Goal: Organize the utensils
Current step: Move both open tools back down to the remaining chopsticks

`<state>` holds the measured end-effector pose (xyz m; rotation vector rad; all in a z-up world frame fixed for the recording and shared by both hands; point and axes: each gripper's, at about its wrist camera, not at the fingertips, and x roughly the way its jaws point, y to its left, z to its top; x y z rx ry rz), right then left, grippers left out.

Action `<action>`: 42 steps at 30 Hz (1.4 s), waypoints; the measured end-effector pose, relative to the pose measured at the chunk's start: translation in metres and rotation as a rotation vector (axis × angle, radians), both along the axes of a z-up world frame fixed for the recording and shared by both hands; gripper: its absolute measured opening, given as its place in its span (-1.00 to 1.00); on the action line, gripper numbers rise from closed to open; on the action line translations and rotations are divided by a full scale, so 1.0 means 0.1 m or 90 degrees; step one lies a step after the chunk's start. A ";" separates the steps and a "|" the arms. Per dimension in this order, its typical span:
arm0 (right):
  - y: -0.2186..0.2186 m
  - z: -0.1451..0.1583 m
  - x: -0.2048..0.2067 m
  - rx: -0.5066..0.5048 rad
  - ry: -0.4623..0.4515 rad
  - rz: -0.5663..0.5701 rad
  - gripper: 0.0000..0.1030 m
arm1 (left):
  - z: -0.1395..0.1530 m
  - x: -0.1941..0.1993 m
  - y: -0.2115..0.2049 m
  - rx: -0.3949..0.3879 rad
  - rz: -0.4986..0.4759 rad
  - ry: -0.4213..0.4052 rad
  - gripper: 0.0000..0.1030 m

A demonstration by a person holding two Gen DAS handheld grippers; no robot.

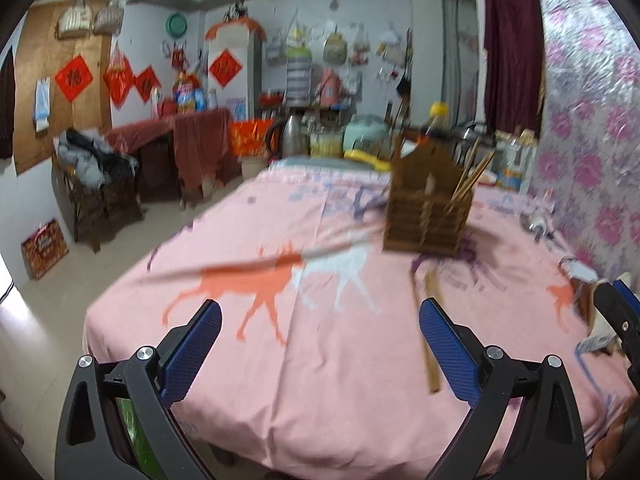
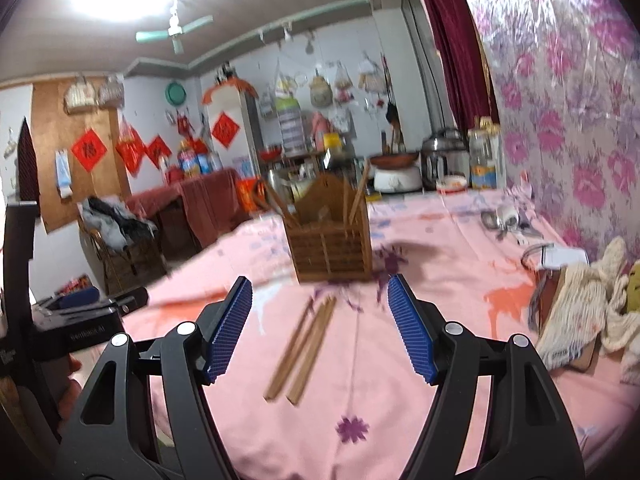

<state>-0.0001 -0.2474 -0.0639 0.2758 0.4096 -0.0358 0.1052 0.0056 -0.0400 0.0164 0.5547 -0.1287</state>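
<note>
A brown wooden utensil holder [image 1: 428,216] stands on the pink tablecloth [image 1: 320,360] with several chopsticks upright in it; it also shows in the right wrist view [image 2: 330,240]. Loose wooden chopsticks [image 2: 304,350] lie flat on the cloth in front of the holder, between the fingers of my right gripper [image 2: 320,320], which is open and empty above them. In the left wrist view these chopsticks [image 1: 432,340] lie next to the right finger of my left gripper [image 1: 320,332], which is open and empty.
Pots, jars and a rice cooker [image 2: 444,156] stand along the table's far edge. A knitted cloth and a bag [image 2: 576,304] lie at the right by the floral wall. The left gripper's body [image 2: 80,312] shows at the left. A chair with clothes [image 1: 96,176] stands beyond the table's left edge.
</note>
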 end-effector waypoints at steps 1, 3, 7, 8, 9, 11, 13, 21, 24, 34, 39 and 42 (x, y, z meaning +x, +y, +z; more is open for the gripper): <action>0.01 -0.10 0.04 -0.005 0.020 0.003 0.34 | -0.09 0.04 0.03 0.002 0.004 0.013 0.89; 0.04 -0.28 0.11 -0.011 0.054 0.012 0.34 | -0.22 0.12 0.06 0.004 0.008 0.037 0.89; 0.12 -0.56 0.26 -0.025 0.115 0.035 0.34 | -0.45 0.24 0.08 0.002 0.009 0.078 0.89; 0.13 -0.60 0.28 -0.028 0.124 0.040 0.34 | -0.52 0.26 0.07 0.004 0.004 0.089 0.89; 0.15 -0.66 0.31 -0.033 0.135 0.045 0.34 | -0.56 0.27 0.05 0.006 0.001 0.093 0.89; 0.20 -0.75 0.35 -0.046 0.156 0.055 0.34 | -0.65 0.30 0.02 0.013 -0.005 0.107 0.89; 0.25 -0.84 0.38 -0.057 0.175 0.065 0.34 | -0.75 0.32 -0.01 0.017 -0.014 0.123 0.89; 0.43 -1.05 0.54 -0.082 0.227 0.100 0.34 | -0.98 0.45 -0.02 0.018 -0.021 0.165 0.89; 0.49 -1.10 0.61 -0.104 0.237 0.101 0.30 | -1.01 0.47 0.00 0.015 -0.020 0.171 0.89; -0.04 -1.13 0.58 0.004 0.230 0.005 0.12 | -1.03 0.37 -0.22 0.024 -0.085 0.166 0.89; -0.09 -1.11 0.55 0.024 0.218 0.001 0.15 | -1.04 0.29 -0.51 0.040 -0.159 0.161 0.89; -0.17 -1.12 0.55 0.043 0.218 -0.010 0.15 | -1.11 0.29 -0.66 0.063 -0.184 0.167 0.89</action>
